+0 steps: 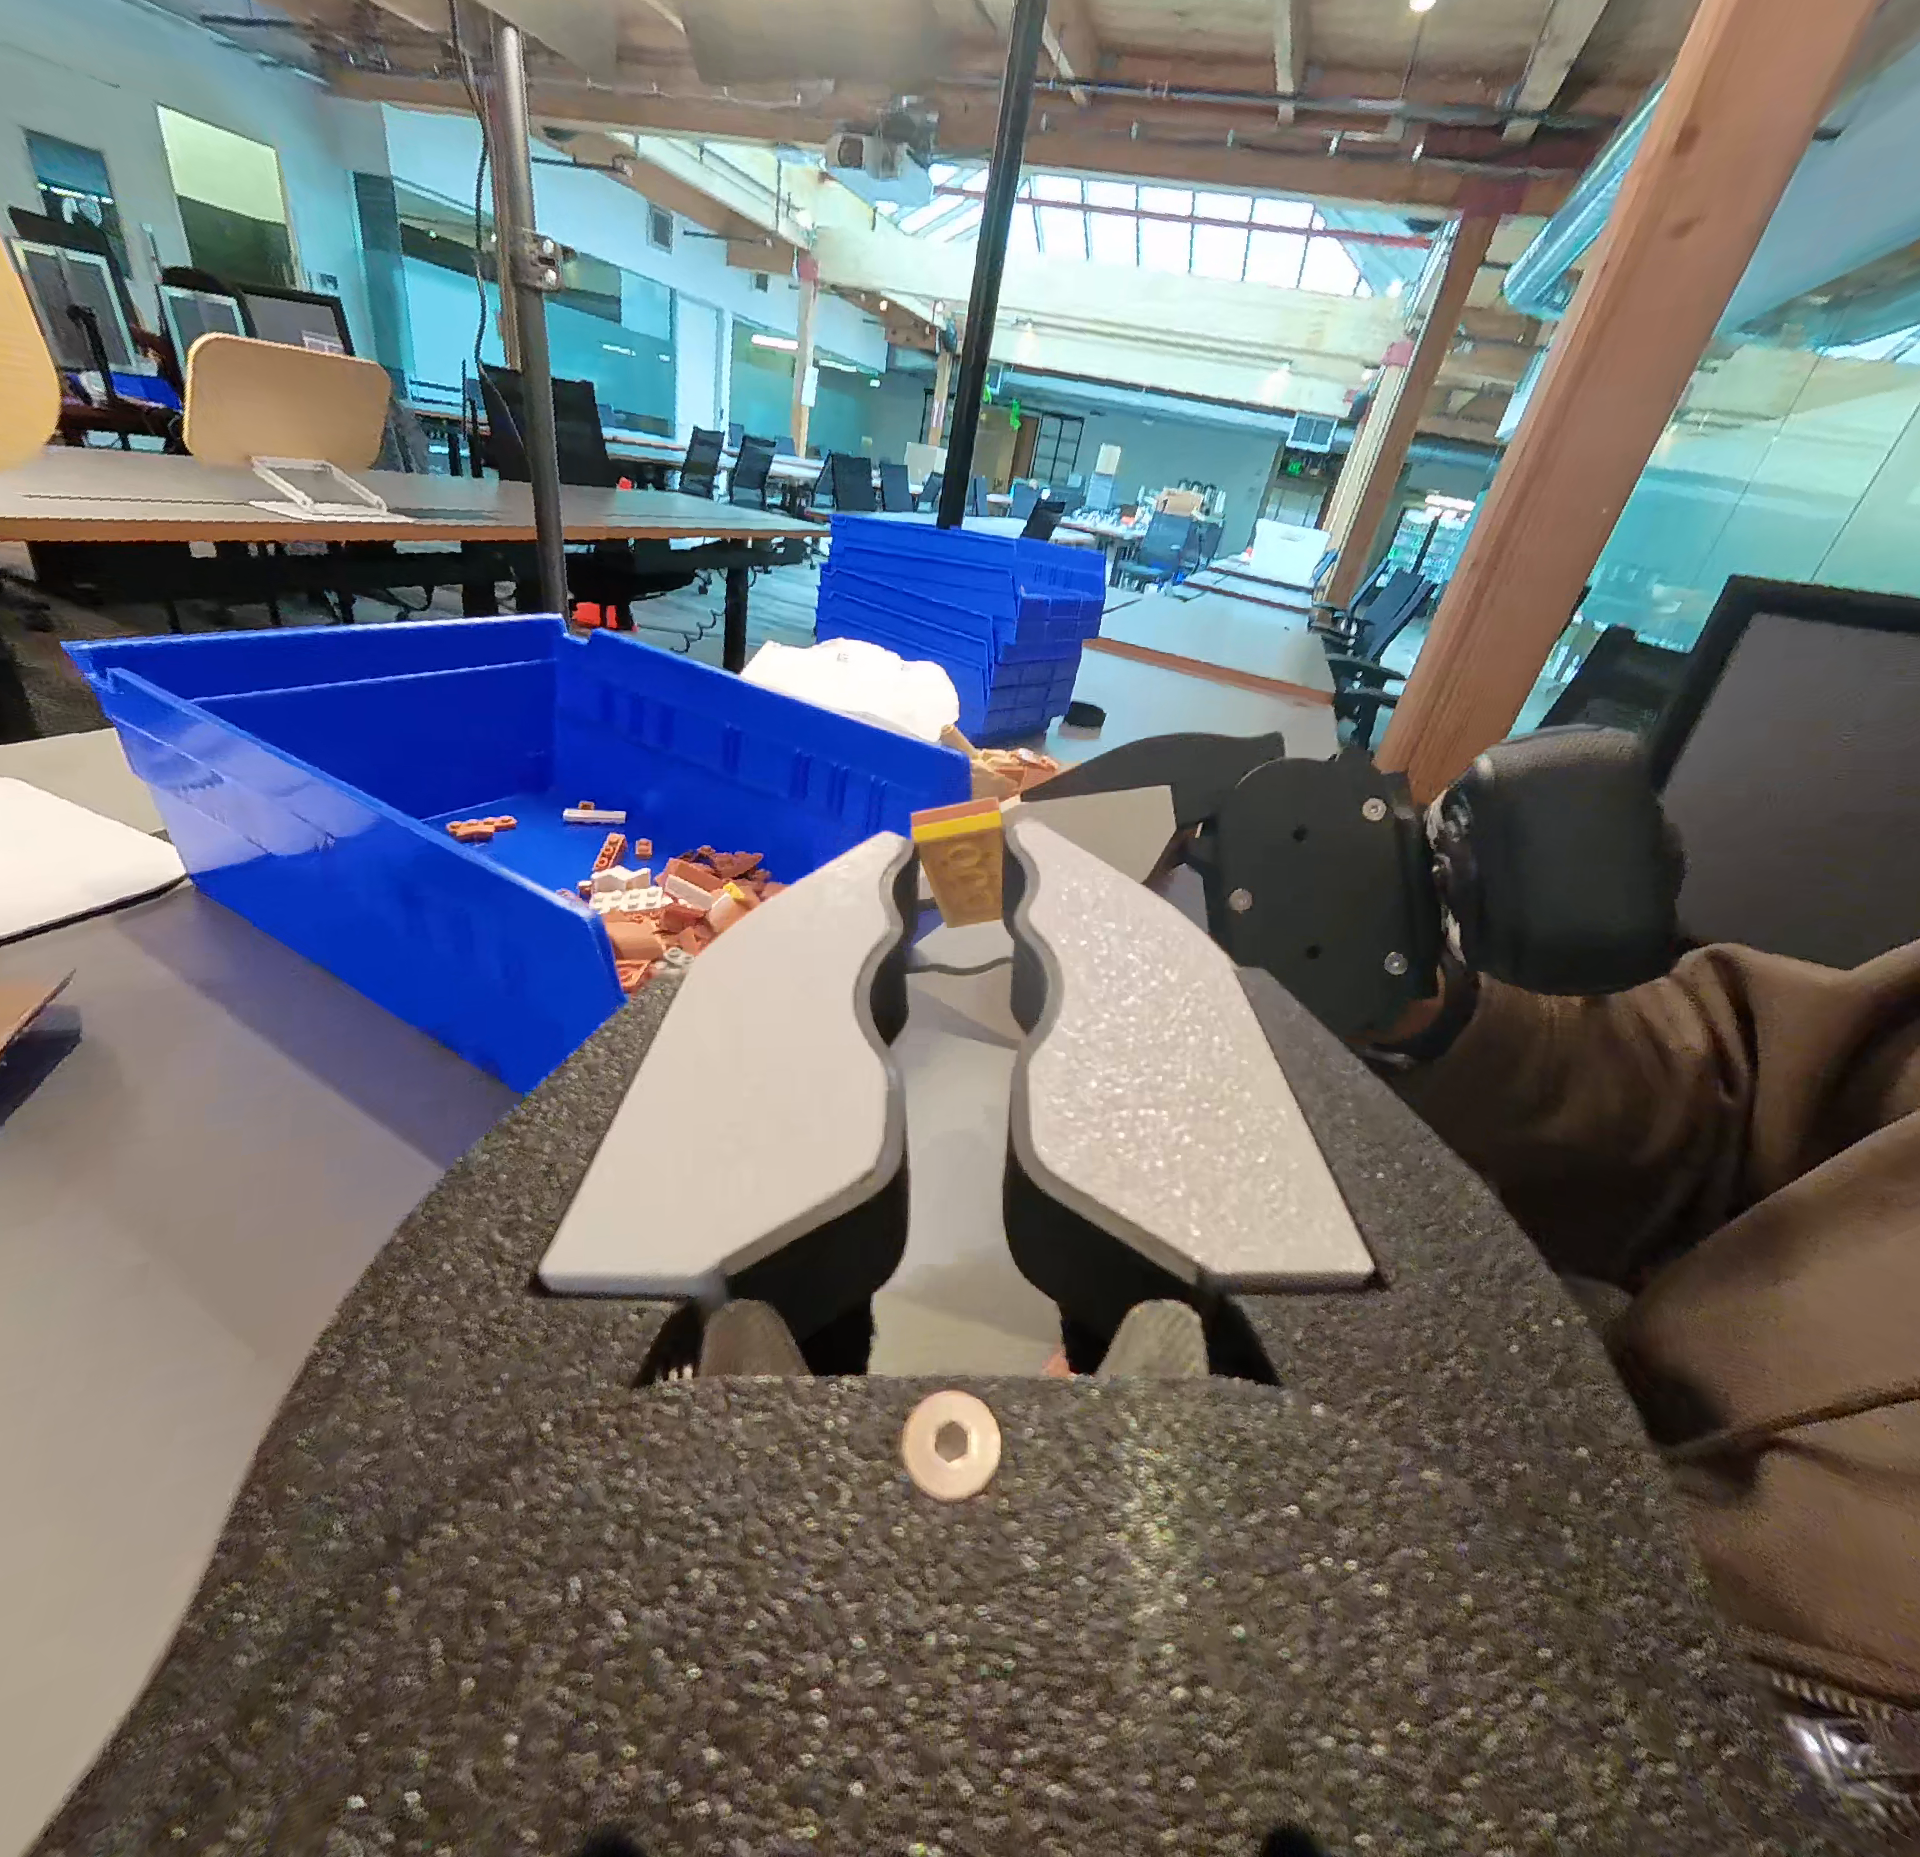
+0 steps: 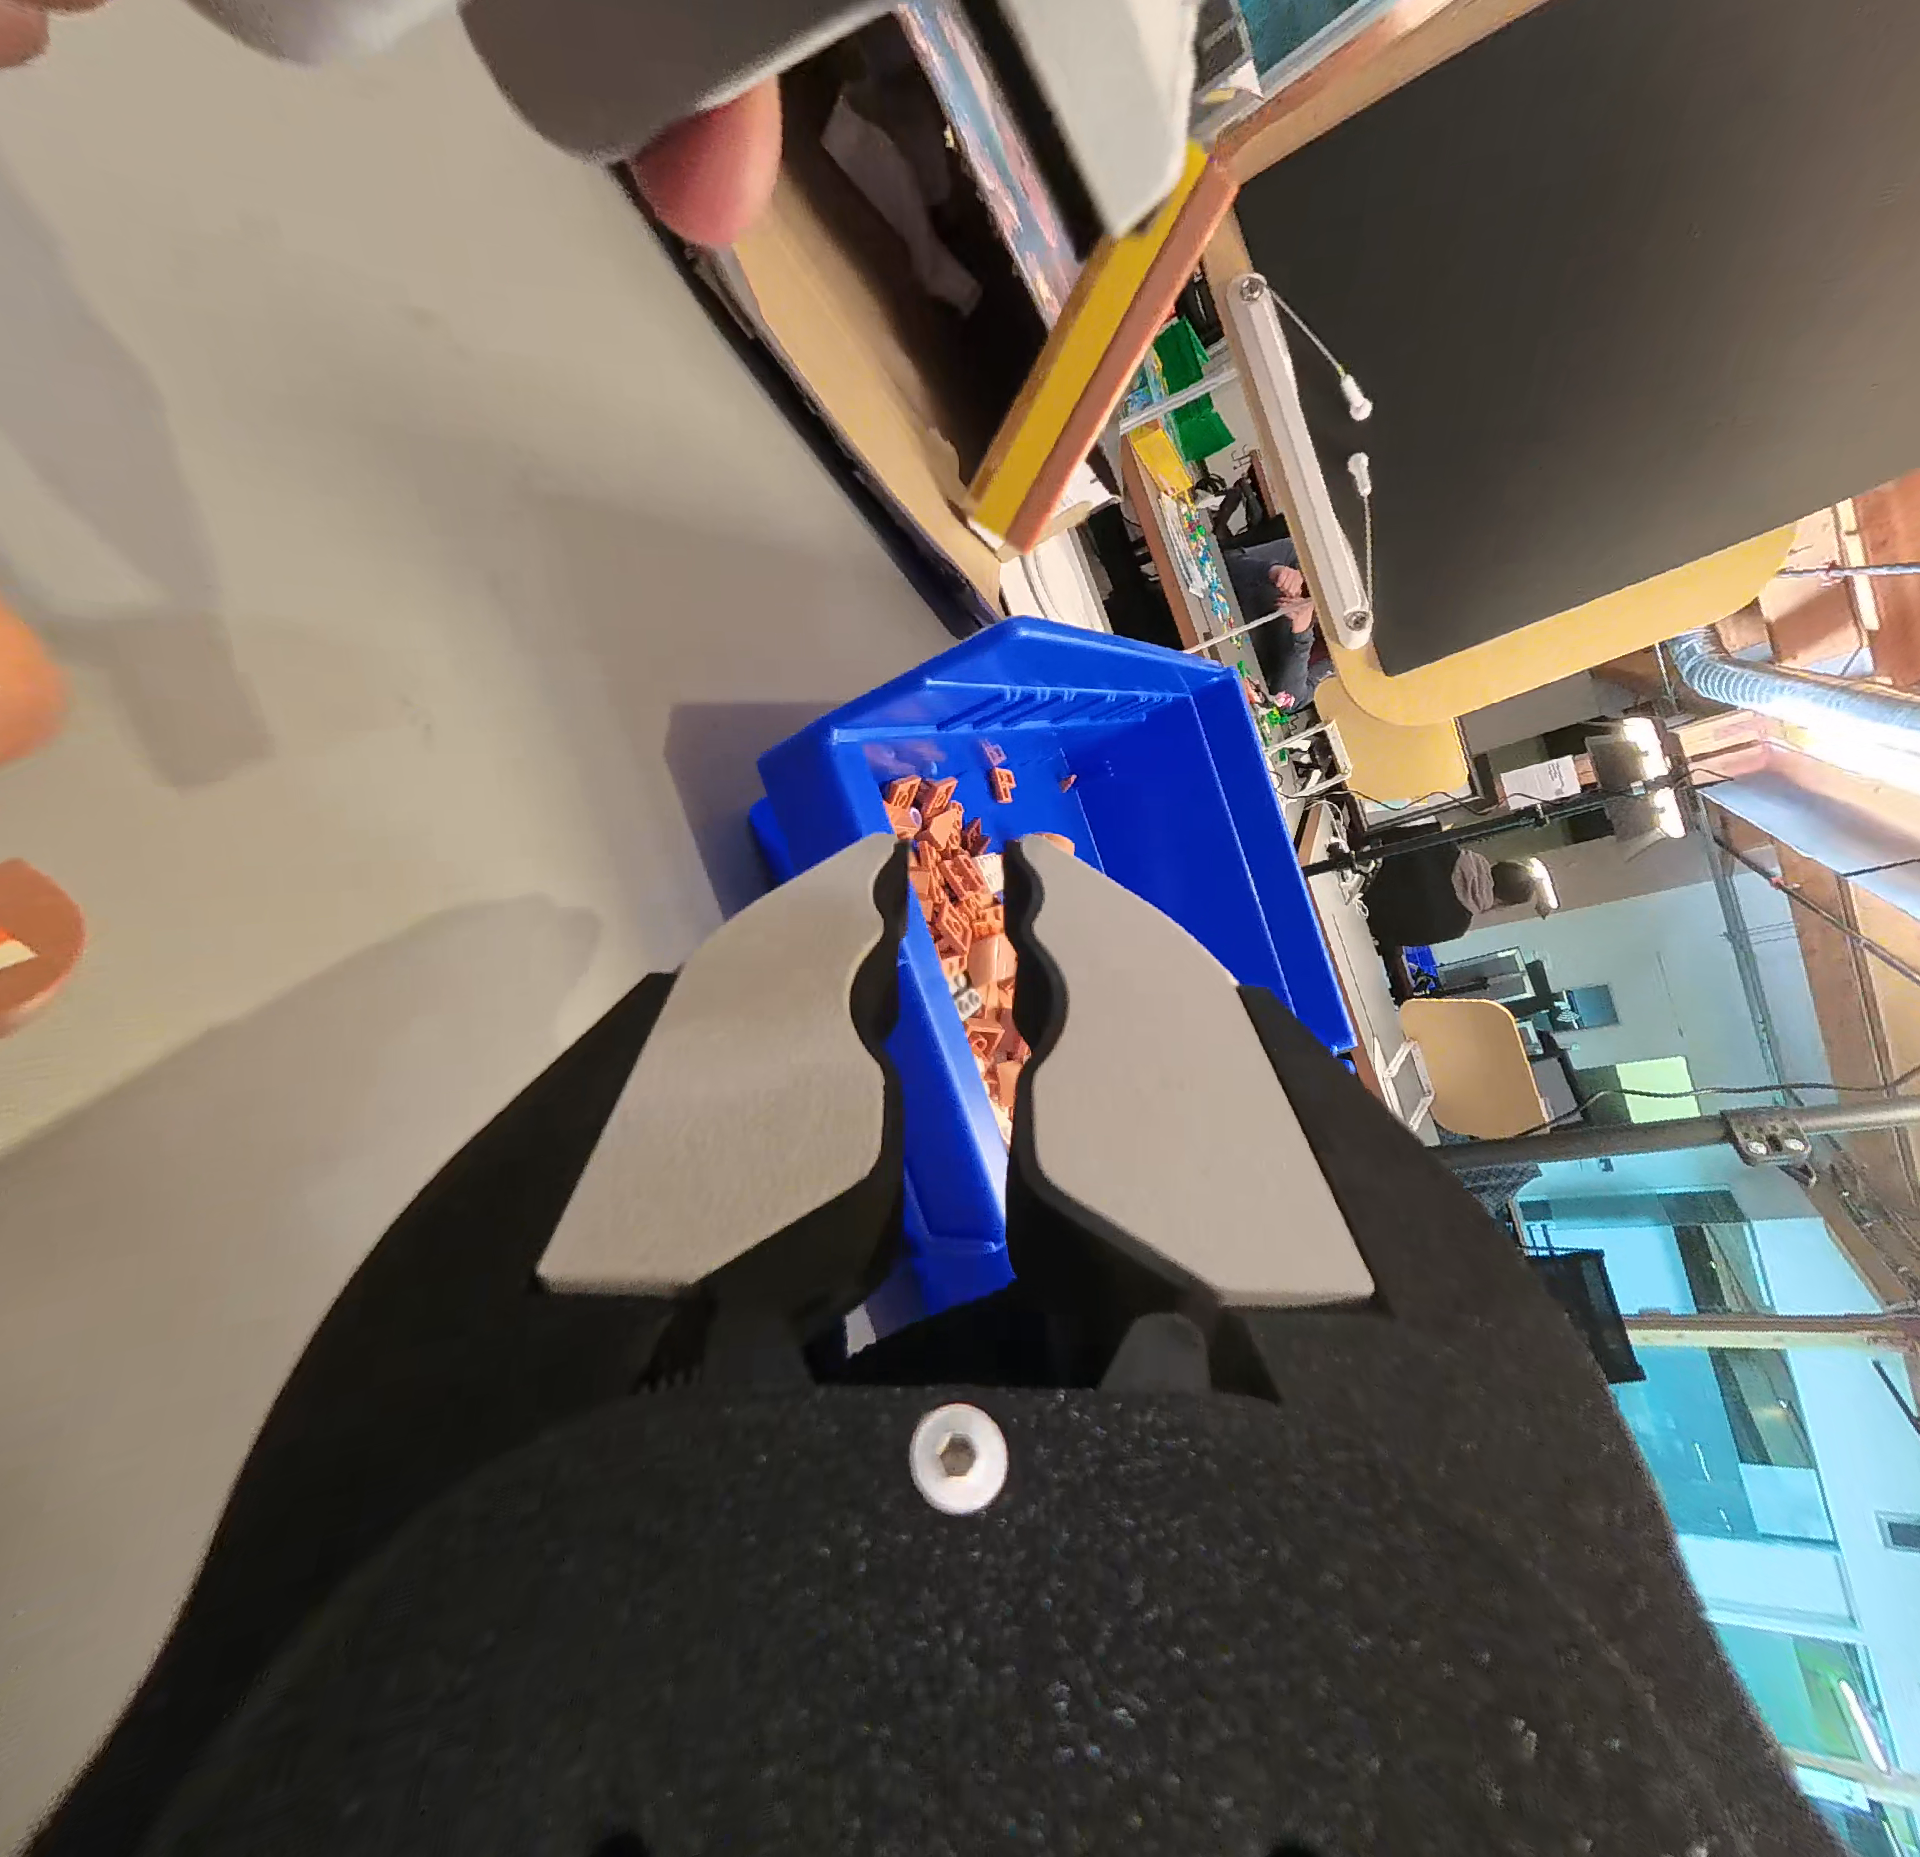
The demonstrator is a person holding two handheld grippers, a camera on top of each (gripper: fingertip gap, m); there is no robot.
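Note:
My left gripper (image 1: 958, 872) is shut on a small stack of plates (image 1: 961, 867), tan with a yellow and a brown layer, held at its fingertips above the grey table. In the right wrist view the stack (image 2: 1081, 373) shows at the top, gripped by a grey finger (image 2: 1070, 72) of the left gripper. My right gripper (image 2: 954, 857) has a narrow gap between its jaws with nothing in it. It also shows in the left wrist view (image 1: 1101, 815), held by a gloved hand (image 1: 1558, 862), its tips just right of the stack. A blue bin (image 1: 416, 851) of brown and white bricks (image 1: 675, 898) stands to the left.
The blue bin (image 2: 1195, 872) lies straight ahead of the right gripper. Behind it are a white bag (image 1: 862, 680), a cardboard box of bricks (image 1: 1013, 768) and a stack of blue bins (image 1: 966, 623). A wooden post (image 1: 1621, 405) and a black panel (image 1: 1787, 768) stand at the right. Left tips to right tips: about 9 cm.

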